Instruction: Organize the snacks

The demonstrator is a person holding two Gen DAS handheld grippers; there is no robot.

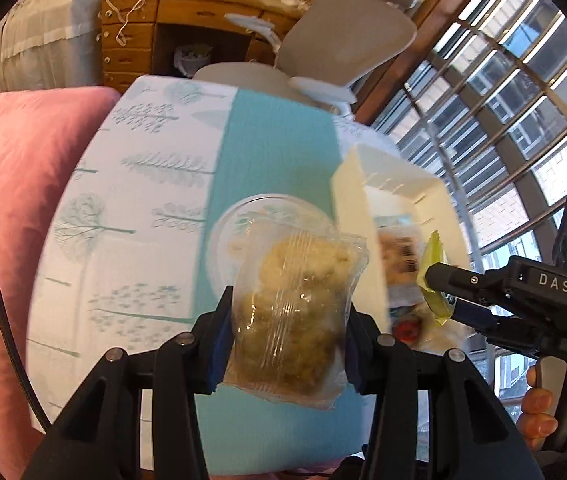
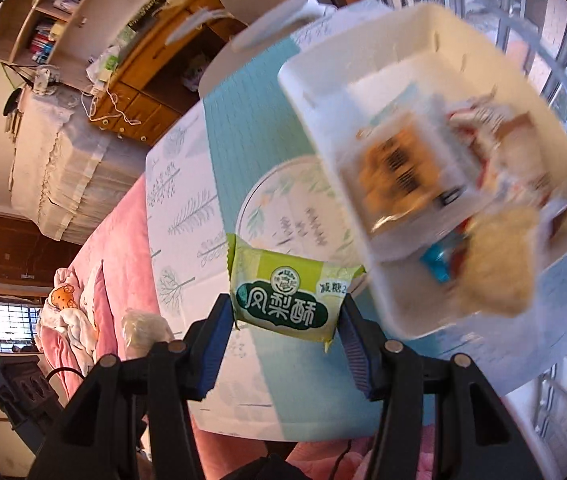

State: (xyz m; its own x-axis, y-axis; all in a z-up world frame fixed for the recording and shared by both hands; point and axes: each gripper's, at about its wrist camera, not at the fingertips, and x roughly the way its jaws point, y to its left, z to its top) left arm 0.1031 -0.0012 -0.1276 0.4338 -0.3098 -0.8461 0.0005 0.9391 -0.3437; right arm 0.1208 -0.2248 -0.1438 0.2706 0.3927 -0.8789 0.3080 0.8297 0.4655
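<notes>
- We hold one snack in each gripper. The left gripper [image 1: 289, 332] is clamped on a clear packet of pale crumbly pastry [image 1: 295, 312], both pads pressing its sides, and the packet hangs in the air above the worktop [image 1: 155, 200].
- The right gripper [image 2: 283, 316] is closed on a green pineapple-cake packet [image 2: 283, 298], gripped across its short sides with the printed face toward the camera. In the left wrist view we see that same packet at the tip of the right gripper, just beside the bin.
- The white plastic bin [image 1: 357, 208] stands on the tree-patterned cloth near the window side. It already holds several wrapped snacks, which are blurred in both views, so we cannot name them all.
- A round plate [image 2: 283, 208] with a leaf print lies bare on the teal stripe next to the bin, below both packets.
- We judge the step in hand to be carrying both packets to the bin and dropping them in.
- To do it well, we bring each packet fully over the rim before letting go. The near wall stands tall, and a corner caught on it could tip the bin.
- We lower one gripper at a time, since the two sit close together at the bin's mouth and could collide.
- We release low, over a gap between the snacks already there. The pastry looks brittle, so we avoid squeezing harder or dropping it from high.
</notes>
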